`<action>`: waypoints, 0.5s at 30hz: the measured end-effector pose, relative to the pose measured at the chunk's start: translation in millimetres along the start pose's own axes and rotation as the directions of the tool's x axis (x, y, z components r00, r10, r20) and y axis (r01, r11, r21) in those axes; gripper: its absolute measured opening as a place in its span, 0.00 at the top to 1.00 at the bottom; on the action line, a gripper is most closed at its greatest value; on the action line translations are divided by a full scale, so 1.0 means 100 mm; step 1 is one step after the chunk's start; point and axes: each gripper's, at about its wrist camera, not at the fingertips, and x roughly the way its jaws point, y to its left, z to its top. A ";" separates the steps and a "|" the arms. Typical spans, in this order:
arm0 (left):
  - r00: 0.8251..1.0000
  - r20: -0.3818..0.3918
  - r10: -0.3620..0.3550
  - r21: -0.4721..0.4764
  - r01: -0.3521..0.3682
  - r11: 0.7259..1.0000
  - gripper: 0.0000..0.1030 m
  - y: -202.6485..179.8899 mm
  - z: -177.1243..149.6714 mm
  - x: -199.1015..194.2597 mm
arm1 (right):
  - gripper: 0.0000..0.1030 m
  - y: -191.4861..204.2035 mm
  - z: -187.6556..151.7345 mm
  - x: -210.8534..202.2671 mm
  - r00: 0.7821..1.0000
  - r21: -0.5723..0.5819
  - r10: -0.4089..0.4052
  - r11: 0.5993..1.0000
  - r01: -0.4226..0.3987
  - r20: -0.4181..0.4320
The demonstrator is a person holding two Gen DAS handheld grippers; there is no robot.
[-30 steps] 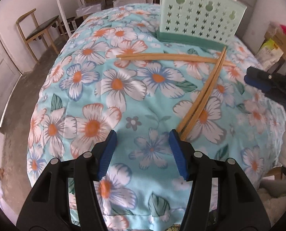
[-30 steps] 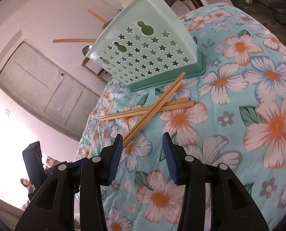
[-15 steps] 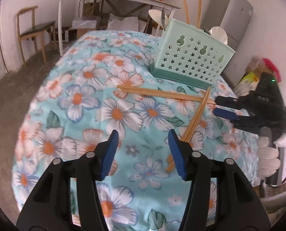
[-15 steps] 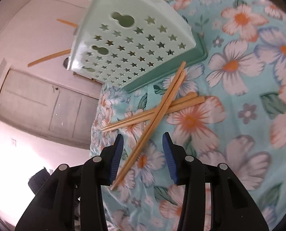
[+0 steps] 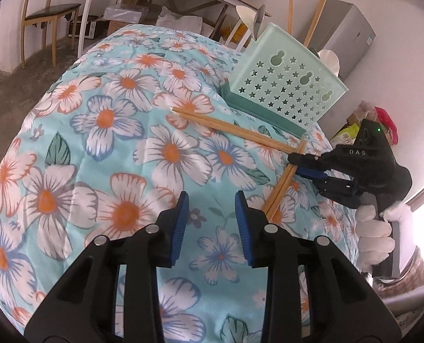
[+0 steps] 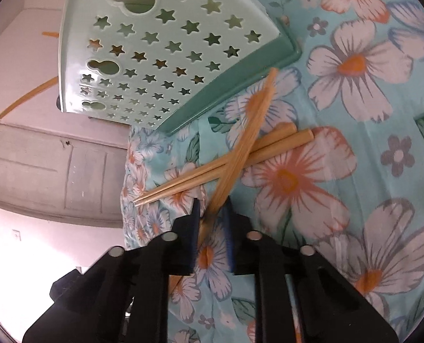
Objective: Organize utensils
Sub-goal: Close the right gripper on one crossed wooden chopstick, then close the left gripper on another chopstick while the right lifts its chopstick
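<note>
Floral blue tablecloth (image 5: pixel 106 148) covers the table, with a cluttered room behind it. Nearest, the left gripper (image 5: pixel 212 214) hovers over bare cloth; its jaws have just been closing but stand apart with nothing between them. Just beyond it to the right lies the upper chopstick pair (image 5: pixel 280 185), crossing over the lower chopstick pair (image 5: pixel 232 128), which is flat on the cloth. The right gripper (image 6: pixel 212 220) has just been closing and now pinches the upper pair near the thin end; the sticks look blurred, so probably starting to lift. The gloved hand (image 5: pixel 375 231) holds that tool at the table's right edge. Farther back stands the mint star-punched utensil holder (image 5: pixel 283 85), upright on its darker base, already holding a few chopsticks and what look like spoons. So the task is partly done: some utensils are stowed, one pair is gripped, and the other pair is untouched on the cloth.
</note>
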 end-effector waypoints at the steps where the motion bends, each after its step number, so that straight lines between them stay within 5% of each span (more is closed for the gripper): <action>1: 1.000 0.000 -0.001 0.000 0.001 1.000 0.70 0.01 0.01 0.00 | 0.86 -0.01 -0.01 -0.02 1.000 -0.001 0.001 1.000 -0.001 0.002; 15: 0.997 -0.063 -0.049 0.065 0.053 0.996 0.70 -0.29 0.05 0.20 | 0.87 -0.40 -0.12 -0.41 0.994 0.055 0.087 0.995 -0.084 -0.070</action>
